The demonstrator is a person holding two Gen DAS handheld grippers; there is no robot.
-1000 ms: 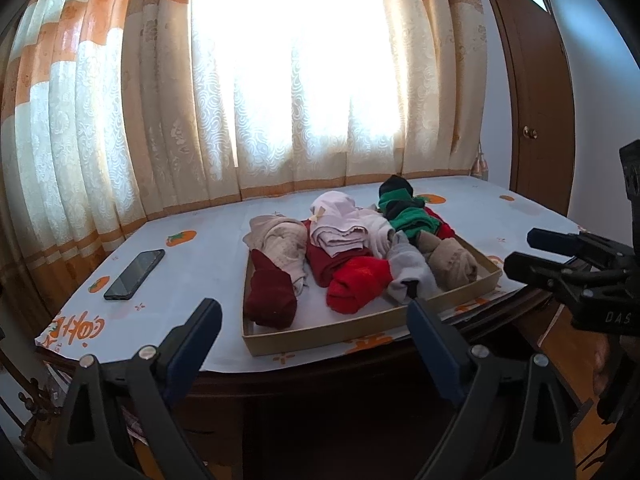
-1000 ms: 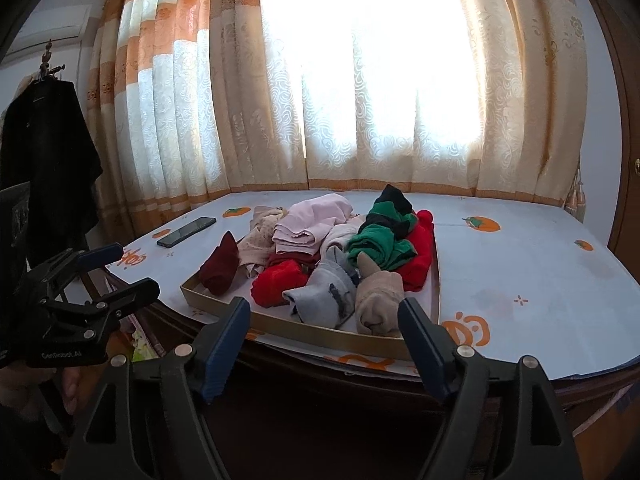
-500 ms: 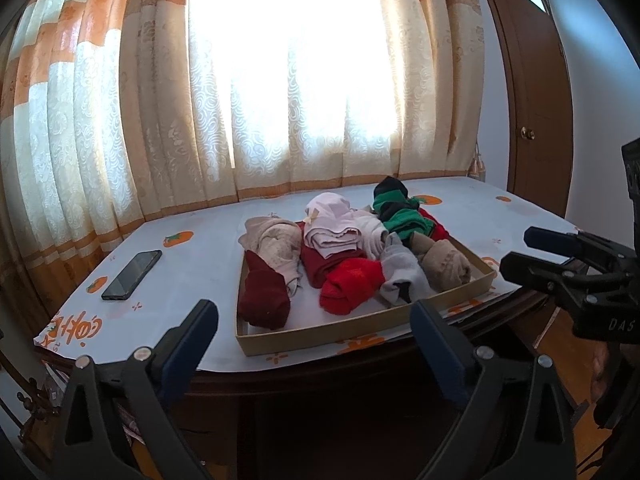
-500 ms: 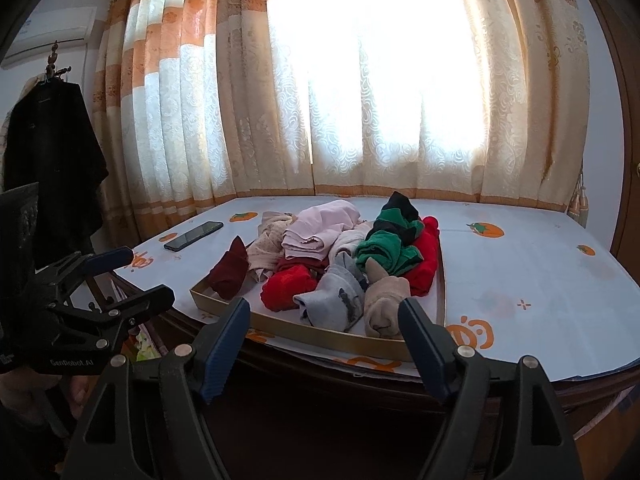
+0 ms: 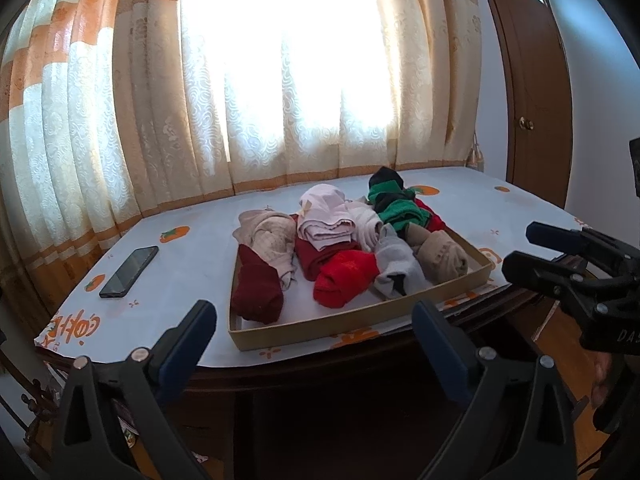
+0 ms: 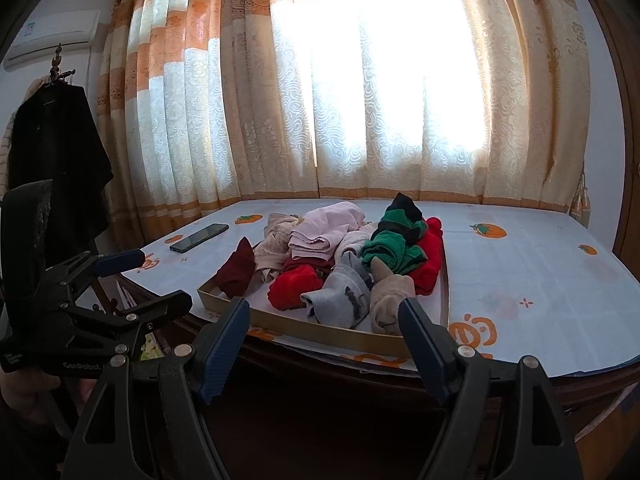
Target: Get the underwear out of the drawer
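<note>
- Two grippers hang short of the table edge, side by side, both facing a shallow cardboard tray (image 5: pixel 360 322) that seems to serve as the drawer.
- The left gripper (image 5: pixel 314 334) has its fingers spread wide with nothing between them; the tray's near wall sits just ahead of the gap, so the garments lie straight ahead of the fingertips.
- The right gripper (image 6: pixel 324 330) is likewise splayed and empty, and the tray's near corner lies just beyond its fingers.
- The underwear (image 5: pixel 348 240) is all in the tray: a loose heap of folded and rolled pieces in dark red, bright red, pink, grey, beige and green, none visibly outside its walls.
- A dark red roll (image 5: pixel 258 284) lies ahead of the left gripper's left finger; a grey piece (image 6: pixel 340 296) and a beige roll (image 6: pixel 390 298) lie between the right gripper's fingers, further on.
- The wide spread probably suits soft bundles, which need a broad bite.
- A phone (image 5: pixel 129 266) lies on the tablecloth well left of the left finger, out of the way.
- Whether any pieces have already left the tray cannot be told.
</note>
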